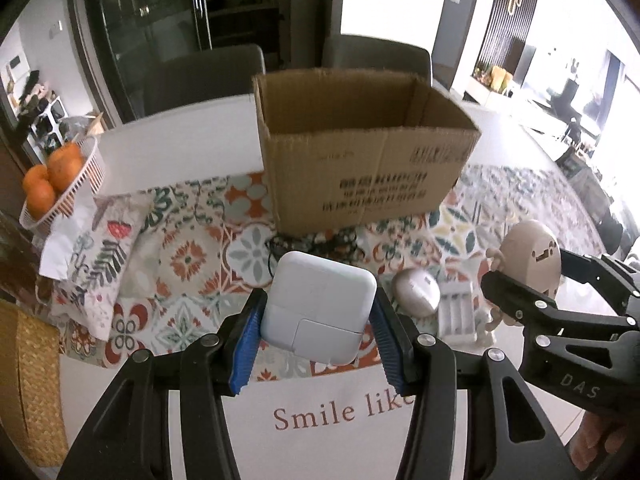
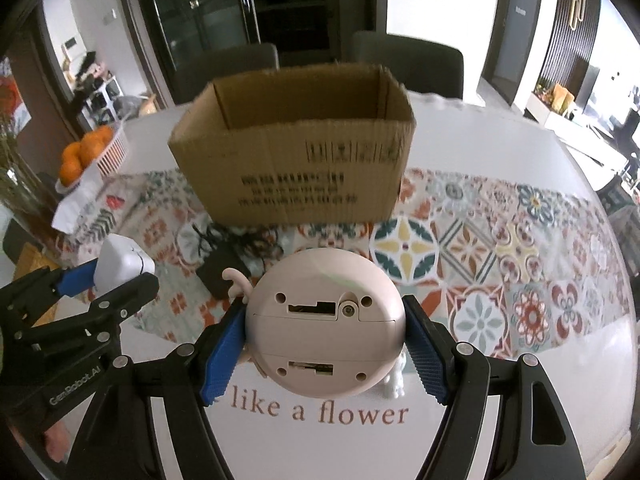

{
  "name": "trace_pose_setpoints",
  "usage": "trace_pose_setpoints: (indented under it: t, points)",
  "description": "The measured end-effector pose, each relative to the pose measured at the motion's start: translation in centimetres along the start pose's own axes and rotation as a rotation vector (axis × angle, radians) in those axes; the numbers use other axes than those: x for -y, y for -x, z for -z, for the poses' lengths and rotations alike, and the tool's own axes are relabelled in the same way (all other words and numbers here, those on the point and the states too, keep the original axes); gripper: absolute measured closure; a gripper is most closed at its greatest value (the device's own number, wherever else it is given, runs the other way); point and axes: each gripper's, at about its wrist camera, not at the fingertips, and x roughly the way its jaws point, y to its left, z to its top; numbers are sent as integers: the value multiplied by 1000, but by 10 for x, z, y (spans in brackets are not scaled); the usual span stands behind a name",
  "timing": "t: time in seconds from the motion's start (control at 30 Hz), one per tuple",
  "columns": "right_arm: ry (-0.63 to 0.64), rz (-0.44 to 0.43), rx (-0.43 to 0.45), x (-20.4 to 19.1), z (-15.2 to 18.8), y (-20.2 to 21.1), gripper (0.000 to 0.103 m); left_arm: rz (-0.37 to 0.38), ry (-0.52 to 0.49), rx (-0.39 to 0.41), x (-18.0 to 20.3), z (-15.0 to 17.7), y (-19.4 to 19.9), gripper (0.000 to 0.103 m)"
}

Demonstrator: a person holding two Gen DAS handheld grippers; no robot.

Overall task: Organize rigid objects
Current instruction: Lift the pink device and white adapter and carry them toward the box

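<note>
Black skeletal two-finger left gripper [image 1: 318, 340] and right gripper [image 2: 322, 344]: ribbed blue pads [image 1: 244, 354], silver screws, white lettering.

Power adapter [image 1: 320, 306]: plain white, glossy. Round toy [image 2: 325, 322]: pale pinkish-beige all over. Claw pads [image 1: 247, 350]: blue, ribbed; claw frames black. Cardboard box [image 1: 360, 160]: brown, with black printed text and a barcode-like block on the near wall. Table runner [image 2: 500, 248]: tile pattern of floral medallions in orange, teal, yellow and grey on cream. Table [image 1: 180, 152]: white; placemat [image 2: 320, 412] white with reddish-brown lettering. Oranges [image 1: 50, 178]: bright orange, in a white slatted basket [image 1: 86, 182]. Charger tray [image 1: 458, 312]: white.
</note>
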Motion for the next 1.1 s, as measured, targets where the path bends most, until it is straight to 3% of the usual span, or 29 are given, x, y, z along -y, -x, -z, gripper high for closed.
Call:
trace_pose_setpoints:
  t: [0.53, 1.1]
  points:
    - [0, -19, 136, 9, -44, 32, 28, 8, -9, 112, 6, -46, 30, 52]
    - [25, -20, 222, 11, -101, 41, 28, 6, -16, 182, 4, -98, 32, 52]
